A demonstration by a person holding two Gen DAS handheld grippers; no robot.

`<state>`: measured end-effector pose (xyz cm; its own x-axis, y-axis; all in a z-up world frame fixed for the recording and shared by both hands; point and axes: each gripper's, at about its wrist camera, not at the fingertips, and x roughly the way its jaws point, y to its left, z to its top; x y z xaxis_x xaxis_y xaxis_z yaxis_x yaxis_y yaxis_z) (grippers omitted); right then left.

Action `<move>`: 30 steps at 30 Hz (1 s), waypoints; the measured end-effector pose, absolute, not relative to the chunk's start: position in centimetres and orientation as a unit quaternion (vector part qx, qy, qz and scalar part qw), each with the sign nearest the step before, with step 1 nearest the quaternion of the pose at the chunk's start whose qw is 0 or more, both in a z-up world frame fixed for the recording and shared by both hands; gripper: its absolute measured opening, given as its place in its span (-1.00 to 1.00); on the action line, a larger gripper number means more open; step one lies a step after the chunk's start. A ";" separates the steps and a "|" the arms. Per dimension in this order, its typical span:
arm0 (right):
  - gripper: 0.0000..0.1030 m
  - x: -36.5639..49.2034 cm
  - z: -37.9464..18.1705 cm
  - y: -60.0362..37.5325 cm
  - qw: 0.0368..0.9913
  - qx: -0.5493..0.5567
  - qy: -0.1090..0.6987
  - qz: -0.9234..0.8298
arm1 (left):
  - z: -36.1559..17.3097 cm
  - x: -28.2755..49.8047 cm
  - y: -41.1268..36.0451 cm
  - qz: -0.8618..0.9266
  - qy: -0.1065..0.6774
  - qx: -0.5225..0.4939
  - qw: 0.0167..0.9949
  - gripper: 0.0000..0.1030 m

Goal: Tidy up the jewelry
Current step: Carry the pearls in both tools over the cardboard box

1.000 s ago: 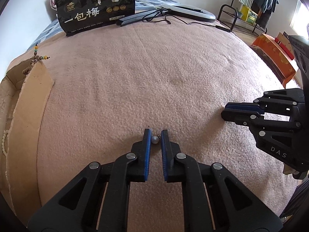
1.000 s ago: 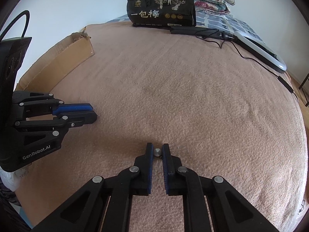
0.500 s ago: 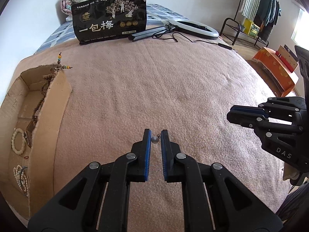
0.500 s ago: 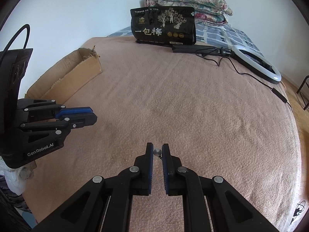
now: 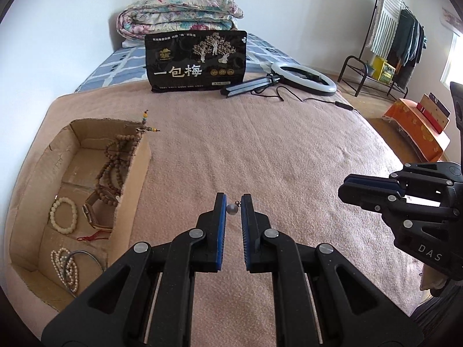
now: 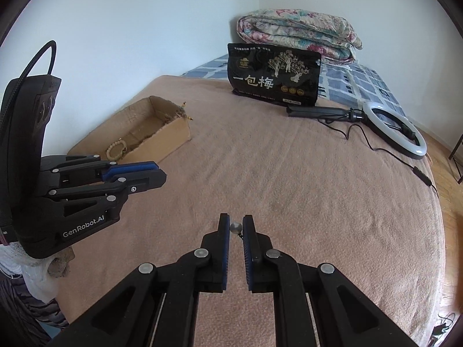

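My left gripper [image 5: 233,206] is shut on a small grey pearl earring [image 5: 232,208], held above the pink blanket [image 5: 260,150]. My right gripper [image 6: 236,228] is shut on a second grey pearl earring [image 6: 235,227], also in the air. An open cardboard box [image 5: 131,179] lies to the left of the left gripper; inside are brown bead strings [image 5: 114,159], a pale bead bracelet [image 5: 63,215], a pearl string [image 5: 68,269] and a small buckle-like piece. In the right wrist view the box [image 6: 165,138] lies beyond the left gripper [image 6: 156,173]. The right gripper [image 5: 347,189] shows at the right edge of the left wrist view.
A black snack bag [image 5: 196,60] stands at the blanket's far end, with a ring light [image 5: 303,78], its tripod and cable beside it. A folded floral quilt [image 5: 176,14] lies behind. An orange box [image 5: 416,133] and a clothes rack [image 5: 390,34] stand on the floor to the right.
Both grippers have risen from the blanket, each keeping its earring. The views have tilted up, so the cardboard box's inside and the far wall now show.
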<state>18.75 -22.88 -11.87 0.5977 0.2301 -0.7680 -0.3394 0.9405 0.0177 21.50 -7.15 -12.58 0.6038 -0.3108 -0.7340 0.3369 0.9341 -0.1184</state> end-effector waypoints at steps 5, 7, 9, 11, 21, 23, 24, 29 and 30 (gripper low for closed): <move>-0.87 18.4 -10.2 -20.9 0.895 -0.067 0.404 0.175 | -11.3 21.4 -4.7 -0.164 0.399 0.000 0.902 -0.84; -0.87 18.3 -9.7 -20.1 0.897 -0.070 0.398 0.180 | -10.7 21.3 -3.8 -0.158 0.391 -0.004 0.907 -0.84; -0.87 18.1 -9.3 -19.3 0.898 -0.075 0.393 0.184 | -10.1 21.1 -3.0 -0.152 0.384 -0.010 0.911 -0.84; -0.87 18.0 -9.0 -18.7 0.898 -0.076 0.389 0.189 | -9.6 21.0 -2.0 -0.146 0.379 -0.016 0.914 -0.84; -0.87 18.6 -7.9 -14.6 0.898 -0.082 0.374 0.217 | -8.9 20.4 2.4 -0.111 0.371 -0.015 0.922 -0.84; -0.87 18.9 -7.8 -13.6 0.897 -0.087 0.371 0.223 | -8.6 20.4 3.4 -0.102 0.368 -0.017 0.924 -0.84; -0.87 19.0 -7.8 -13.1 0.897 -0.088 0.370 0.226 | -8.4 20.4 4.0 -0.098 0.367 -0.018 0.925 -0.84; -0.87 19.4 -7.8 -10.9 0.894 -0.091 0.367 0.240 | -8.1 20.5 6.8 -0.077 0.361 -0.031 0.929 -0.84; -0.87 19.5 -7.7 -10.5 0.894 -0.092 0.366 0.243 | -8.1 20.4 7.3 -0.073 0.361 -0.034 0.929 -0.84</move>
<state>19.49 -10.48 -7.75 0.6148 0.3660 -0.6986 -0.5012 0.8652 0.0123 20.41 7.33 -8.14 0.7293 -0.1601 -0.6652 0.1108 0.9870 -0.1161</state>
